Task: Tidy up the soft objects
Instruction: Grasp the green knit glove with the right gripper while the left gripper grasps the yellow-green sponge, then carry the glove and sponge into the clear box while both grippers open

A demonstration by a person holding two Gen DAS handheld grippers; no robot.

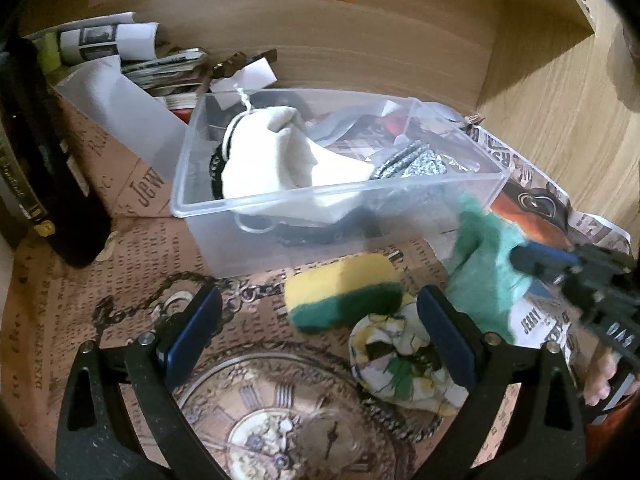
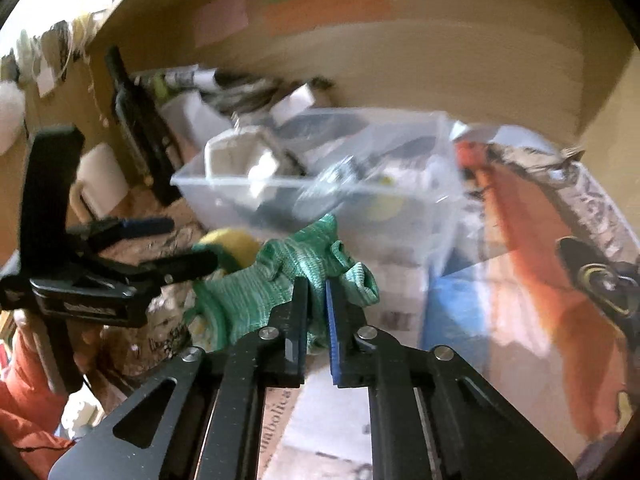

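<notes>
The right gripper [image 2: 318, 300] pinches the green glove [image 2: 256, 292] mid-frame w/ just a bit of cloth, so it could slip out b4 the clear box [image 1: 280, 196] up top, while the left gripper [image 1: 320, 336] hangs w/ jaws spread wide.

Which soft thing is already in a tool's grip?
The green knit glove, pinched in the right tool. The sponge and patterned cloth bundle lie loose on the table.

Clear glossy plastic bin [image 1: 400, 192], green knitted cloth glove [image 2: 256, 292], matt foam sponge [image 1: 344, 292], printed paper liner [image 1: 132, 264], smooth wood wall [image 1: 360, 40]
</notes>
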